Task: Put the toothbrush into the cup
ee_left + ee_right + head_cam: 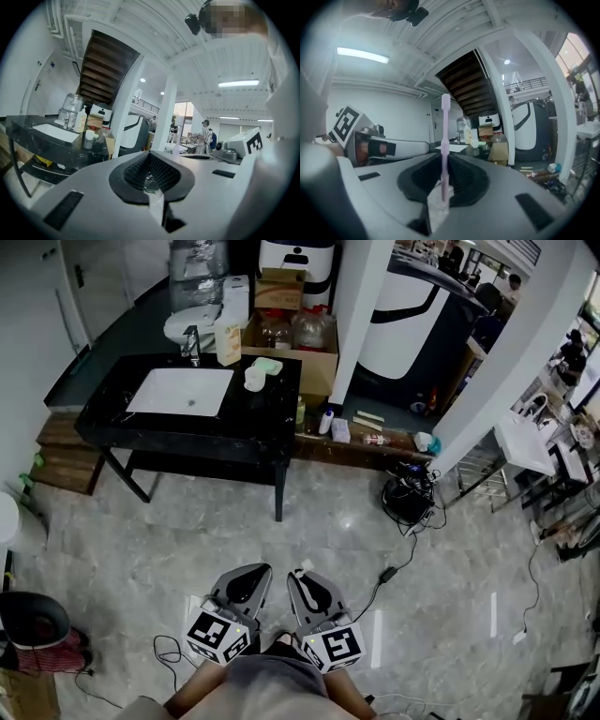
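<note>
A pink toothbrush (pixel 445 140) stands upright between the jaws of my right gripper (pixel 443 164), which is shut on its handle. My left gripper (pixel 150 164) is shut with nothing in it. In the head view both grippers are held low and close to the person's body, left gripper (pixel 251 576) beside right gripper (pixel 305 579), over the marble floor. The small white cup (pixel 254 378) stands far ahead on the black sink table (pixel 244 432), right of the white basin (pixel 181 391). The cup (pixel 89 138) also shows small in the left gripper view, and the cup (pixel 474 144) in the right gripper view.
A green soap dish (pixel 268 365), a carton (pixel 228 341) and a tap (pixel 192 343) share the table top. Cardboard boxes (pixel 300 338) stand behind it. A white pillar (pixel 356 315) rises to its right, with cables and a black bundle (pixel 408 498) on the floor.
</note>
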Action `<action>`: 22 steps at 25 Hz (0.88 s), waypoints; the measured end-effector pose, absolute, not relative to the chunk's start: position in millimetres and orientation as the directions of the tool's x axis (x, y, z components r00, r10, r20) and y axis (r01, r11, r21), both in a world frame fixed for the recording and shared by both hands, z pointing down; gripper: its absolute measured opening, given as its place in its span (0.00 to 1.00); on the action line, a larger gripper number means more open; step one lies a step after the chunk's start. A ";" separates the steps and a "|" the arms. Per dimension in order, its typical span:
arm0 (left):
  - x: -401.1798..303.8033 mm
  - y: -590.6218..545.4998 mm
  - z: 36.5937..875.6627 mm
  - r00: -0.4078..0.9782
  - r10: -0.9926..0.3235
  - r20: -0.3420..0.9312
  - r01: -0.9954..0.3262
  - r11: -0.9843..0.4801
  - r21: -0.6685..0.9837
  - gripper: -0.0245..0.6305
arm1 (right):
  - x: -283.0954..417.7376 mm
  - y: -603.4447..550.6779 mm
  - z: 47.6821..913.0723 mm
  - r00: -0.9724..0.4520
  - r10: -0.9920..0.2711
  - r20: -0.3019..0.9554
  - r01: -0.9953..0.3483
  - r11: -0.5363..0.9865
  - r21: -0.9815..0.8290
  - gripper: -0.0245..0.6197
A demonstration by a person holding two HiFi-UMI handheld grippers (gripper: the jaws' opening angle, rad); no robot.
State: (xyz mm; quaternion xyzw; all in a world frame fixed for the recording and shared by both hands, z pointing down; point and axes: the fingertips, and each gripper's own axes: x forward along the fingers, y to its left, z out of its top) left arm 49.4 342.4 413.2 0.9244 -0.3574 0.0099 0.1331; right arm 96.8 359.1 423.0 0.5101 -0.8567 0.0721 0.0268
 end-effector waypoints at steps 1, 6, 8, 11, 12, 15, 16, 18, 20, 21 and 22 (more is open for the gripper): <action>45.6 333.8 409.7 0.742 -0.662 0.107 -0.666 -0.708 0.234 0.05 | 93.5 350.2 419.2 -0.477 -0.871 0.114 -0.878 0.469 -0.089 0.11; 25.6 287.4 396.4 0.747 -0.662 0.063 -0.657 -0.720 0.226 0.05 | 76.2 305.0 407.5 -0.465 -0.880 0.097 -0.885 0.461 -0.060 0.11; 16.7 271.1 391.6 0.748 -0.662 0.048 -0.654 -0.723 0.222 0.05 | 67.8 288.6 404.5 -0.456 -0.885 0.094 -0.890 0.454 -0.040 0.11; 4.4 250.4 385.1 0.753 -0.657 0.033 -0.647 -0.731 0.215 0.05 | 53.7 266.5 398.2 -0.448 -0.890 0.090 -0.894 0.449 -0.013 0.11; -0.4 244.0 383.3 0.754 -0.656 0.028 -0.646 -0.733 0.214 0.05 | 48.8 260.0 395.8 -0.448 -0.890 0.087 -0.894 0.449 -0.011 0.11; -16.9 224.5 381.1 0.752 -0.659 0.015 -0.647 -0.733 0.212 0.05 | 33.5 241.1 392.1 -0.445 -0.892 0.082 -0.895 0.447 0.000 0.11; -21.8 219.7 381.7 0.753 -0.657 0.014 -0.645 -0.734 0.212 0.05 | 28.4 235.9 392.1 -0.443 -0.892 0.085 -0.895 0.445 0.005 0.11; -30.3 214.3 383.8 0.760 -0.650 0.014 -0.637 -0.741 0.212 0.05 | 18.9 228.7 393.3 -0.441 -0.893 0.091 -0.896 0.443 0.014 0.11; -38.1 208.0 386.0 0.762 -0.647 0.011 -0.634 -0.743 0.214 0.05 | 11.3 222.1 394.6 -0.439 -0.894 0.093 -0.897 0.442 0.016 0.11; -41.7 204.1 387.2 0.762 -0.648 0.010 -0.634 -0.742 0.217 0.05 | 8.4 218.8 395.1 -0.438 -0.894 0.094 -0.897 0.441 0.016 0.11; -44.7 200.4 388.4 0.761 -0.649 0.009 -0.634 -0.740 0.222 0.05 | 6.3 215.7 395.5 -0.437 -0.894 0.095 -0.898 0.441 0.016 0.11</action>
